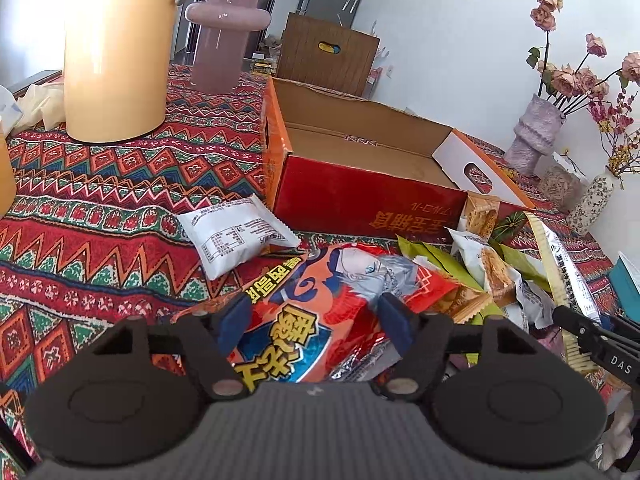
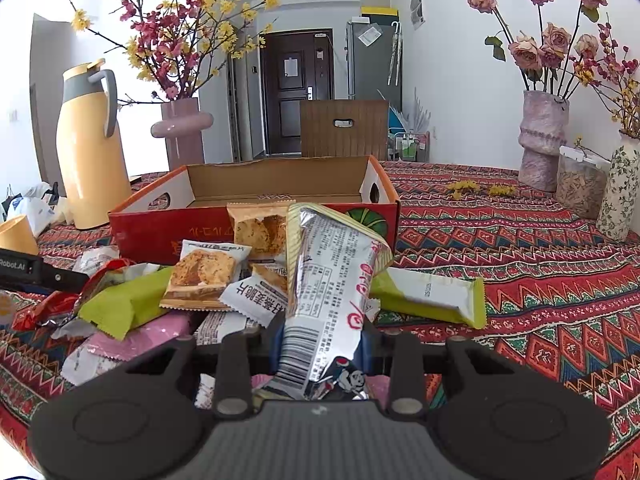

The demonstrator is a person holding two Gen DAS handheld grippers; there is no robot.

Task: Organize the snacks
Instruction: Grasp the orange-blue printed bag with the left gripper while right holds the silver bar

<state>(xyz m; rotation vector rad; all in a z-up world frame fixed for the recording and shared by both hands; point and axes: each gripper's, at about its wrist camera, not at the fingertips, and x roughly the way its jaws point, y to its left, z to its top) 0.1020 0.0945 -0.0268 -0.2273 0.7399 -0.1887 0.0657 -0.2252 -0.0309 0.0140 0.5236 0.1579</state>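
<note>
The left gripper (image 1: 316, 316) sits low over the snack pile, its blue-padded fingers (image 1: 236, 314) set partway apart on either side of a large orange bag (image 1: 304, 320). The bag lies between them; whether the pads actually press it cannot be told. No earlier view is on hand, so only this stance can be given.

The right gripper (image 2: 320, 340) has its fingers closed on a silver packet (image 2: 332, 280), which stands up tilted from between them, barcode end nearest the camera. In the left view this gripper's black tip shows at the right edge, beside the pile.

The pile (image 2: 192, 288) lies on the patterned table (image 2: 540, 248), just in front of the open red box (image 1: 360, 192): green bars, biscuit packs, pink and white wrappers overlapping. One green bar (image 2: 432, 296) lies to the right of the silver packet. A white packet (image 1: 236, 236) lies apart from the pile, to the left of it, near the box's corner. The box looks empty as far as its floor shows.

Behind stand a yellow jug (image 2: 88, 152), a pink vase (image 2: 182, 132) and vases with dried roses (image 2: 542, 140).
</note>
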